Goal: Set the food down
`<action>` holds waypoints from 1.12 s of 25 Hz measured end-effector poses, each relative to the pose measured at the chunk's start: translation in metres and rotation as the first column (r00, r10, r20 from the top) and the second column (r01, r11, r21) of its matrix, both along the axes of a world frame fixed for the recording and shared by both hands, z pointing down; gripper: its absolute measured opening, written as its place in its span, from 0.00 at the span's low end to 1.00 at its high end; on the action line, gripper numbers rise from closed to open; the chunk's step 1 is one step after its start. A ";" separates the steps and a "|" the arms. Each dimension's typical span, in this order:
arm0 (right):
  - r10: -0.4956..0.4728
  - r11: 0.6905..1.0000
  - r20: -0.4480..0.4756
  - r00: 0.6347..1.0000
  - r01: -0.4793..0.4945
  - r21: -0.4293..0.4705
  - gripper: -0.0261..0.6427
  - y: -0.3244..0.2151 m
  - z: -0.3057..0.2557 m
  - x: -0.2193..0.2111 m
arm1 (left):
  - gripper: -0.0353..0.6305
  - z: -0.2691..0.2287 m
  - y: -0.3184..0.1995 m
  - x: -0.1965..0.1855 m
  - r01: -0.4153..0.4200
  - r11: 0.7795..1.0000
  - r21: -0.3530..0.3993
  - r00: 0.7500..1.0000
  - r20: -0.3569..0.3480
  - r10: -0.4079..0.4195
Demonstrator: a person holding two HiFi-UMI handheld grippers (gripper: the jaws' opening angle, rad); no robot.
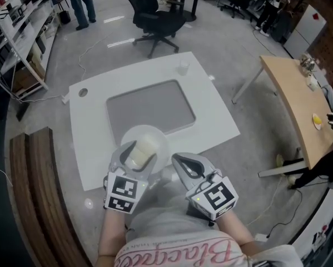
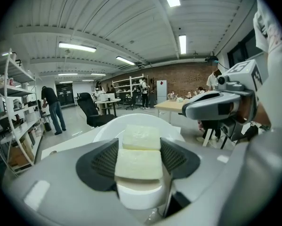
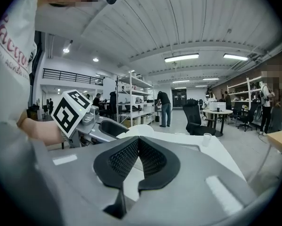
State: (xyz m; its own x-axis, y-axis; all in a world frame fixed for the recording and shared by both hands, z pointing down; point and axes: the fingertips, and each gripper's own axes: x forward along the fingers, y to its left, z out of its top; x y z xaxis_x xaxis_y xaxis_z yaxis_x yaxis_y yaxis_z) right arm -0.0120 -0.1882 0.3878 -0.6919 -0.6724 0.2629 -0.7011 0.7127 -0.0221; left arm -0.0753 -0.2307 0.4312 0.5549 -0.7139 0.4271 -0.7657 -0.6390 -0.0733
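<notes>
The left gripper has its jaws spread wide and clamped on a pale cream rectangular block of food, held over a round white plate at the near edge of the white square table. Off that same edge, the right gripper has its jaws together at the tips, gripping nothing.

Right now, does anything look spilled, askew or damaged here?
Nothing stands out. The left gripper holds the pale food block squarely, by the white dish; the right gripper is shut and empty. No spill shows on the white table or grey mat.
</notes>
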 end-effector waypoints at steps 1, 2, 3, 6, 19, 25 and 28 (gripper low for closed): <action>-0.004 1.000 -0.003 1.000 0.004 0.005 0.04 -0.009 -0.002 0.000 | 0.46 0.002 -0.010 0.000 0.000 1.000 -0.005 1.000 0.002 0.000; -0.008 1.000 -0.005 1.000 0.008 0.009 0.04 -0.018 -0.004 0.000 | 0.46 0.005 -0.019 0.001 -0.001 1.000 -0.010 1.000 0.006 0.001; -0.012 1.000 -0.008 1.000 0.012 0.014 0.04 -0.028 -0.005 0.000 | 0.46 0.009 -0.028 0.002 -0.004 1.000 -0.016 1.000 0.011 0.004; -0.032 0.999 -0.016 0.999 0.033 0.022 0.04 -0.055 -0.008 0.001 | 0.46 0.022 -0.054 0.008 -0.015 0.999 -0.037 0.999 0.034 0.016; -0.115 0.991 -0.018 0.993 0.114 -0.065 0.04 -0.133 0.019 0.004 | 0.46 0.115 -0.125 0.025 -0.083 0.975 -0.205 0.978 0.173 0.119; -0.138 0.986 -0.022 0.990 0.136 -0.093 0.04 -0.150 0.025 0.009 | 0.47 0.143 -0.141 0.026 -0.104 0.957 -0.272 0.955 0.243 0.172; -0.149 0.983 -0.024 0.989 0.145 -0.110 0.04 -0.154 0.029 0.011 | 0.47 0.155 -0.144 0.027 -0.136 0.943 -0.304 0.931 0.286 0.226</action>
State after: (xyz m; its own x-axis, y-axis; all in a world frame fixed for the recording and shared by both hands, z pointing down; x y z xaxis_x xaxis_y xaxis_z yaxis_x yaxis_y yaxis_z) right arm -0.0014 -0.3422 0.4167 -0.7710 -0.5308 0.3519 -0.5905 0.8028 -0.0829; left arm -0.0488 -0.3750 0.5867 0.4691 -0.4436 0.7637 -0.6014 -0.7937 -0.0916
